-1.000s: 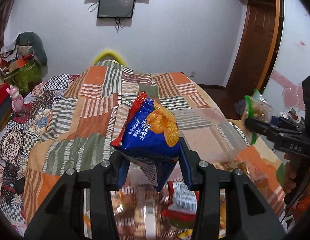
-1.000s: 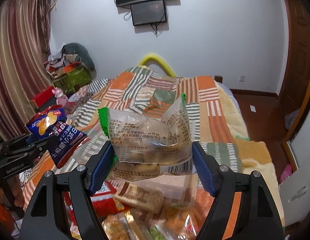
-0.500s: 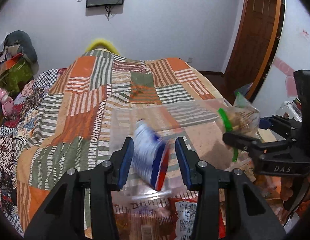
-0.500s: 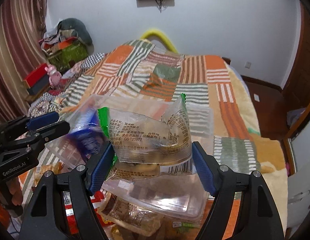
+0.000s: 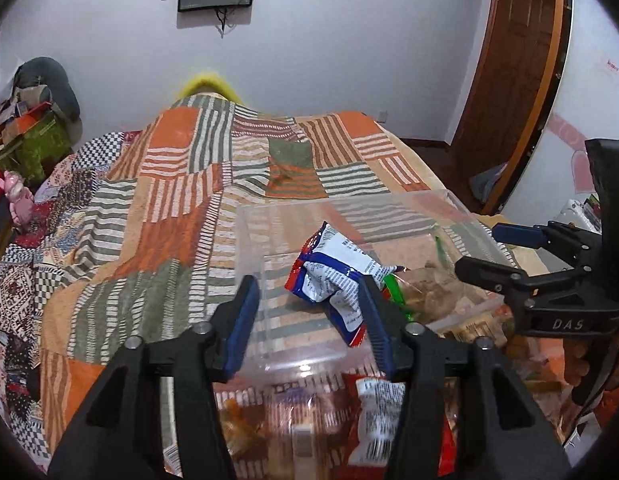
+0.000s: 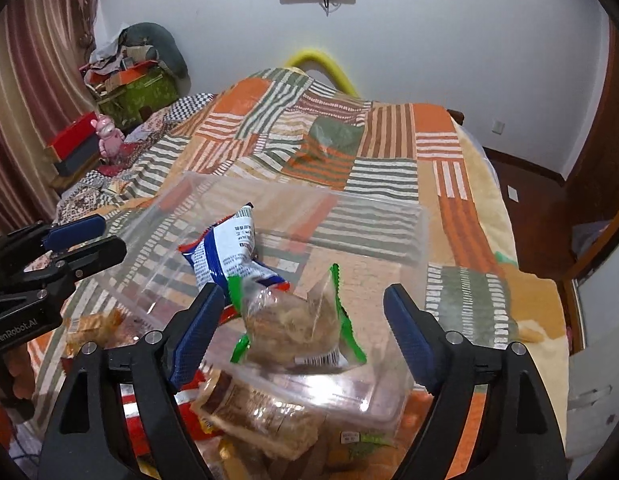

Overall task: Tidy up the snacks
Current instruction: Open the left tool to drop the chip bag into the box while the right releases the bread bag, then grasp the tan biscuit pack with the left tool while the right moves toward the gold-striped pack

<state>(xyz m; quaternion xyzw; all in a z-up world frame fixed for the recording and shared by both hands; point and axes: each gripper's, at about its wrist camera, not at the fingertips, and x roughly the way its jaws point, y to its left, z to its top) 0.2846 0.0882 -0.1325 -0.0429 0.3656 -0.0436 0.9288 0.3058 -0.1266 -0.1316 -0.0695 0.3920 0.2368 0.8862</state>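
A clear plastic bin [image 5: 253, 240] [image 6: 389, 216] sits on the patchwork bed. Inside it lie a blue, white and red snack bag [image 5: 333, 272] [image 6: 229, 252] and a clear green-edged pastry pack [image 6: 297, 324] [image 5: 425, 288]. My left gripper [image 5: 309, 320] is open just above the bin's near rim, the blue bag beside its right finger. My right gripper [image 6: 301, 332] is open over the bin, the pastry pack lying loose between its fingers. Each gripper shows at the edge of the other's view, the left one [image 6: 77, 240] and the right one [image 5: 497, 252].
A pile of loose snack packs [image 5: 365, 412] [image 6: 261, 408] lies on the bed in front of the bin. The patchwork quilt [image 5: 169, 184] stretches beyond. Boxes and a pink toy [image 6: 107, 136] stand at the left; a wooden door [image 5: 517, 80] is at the right.
Both grippers dropped toward the bin and opened. The blue bag and the pastry pack left the jaws and now lie inside the bin.
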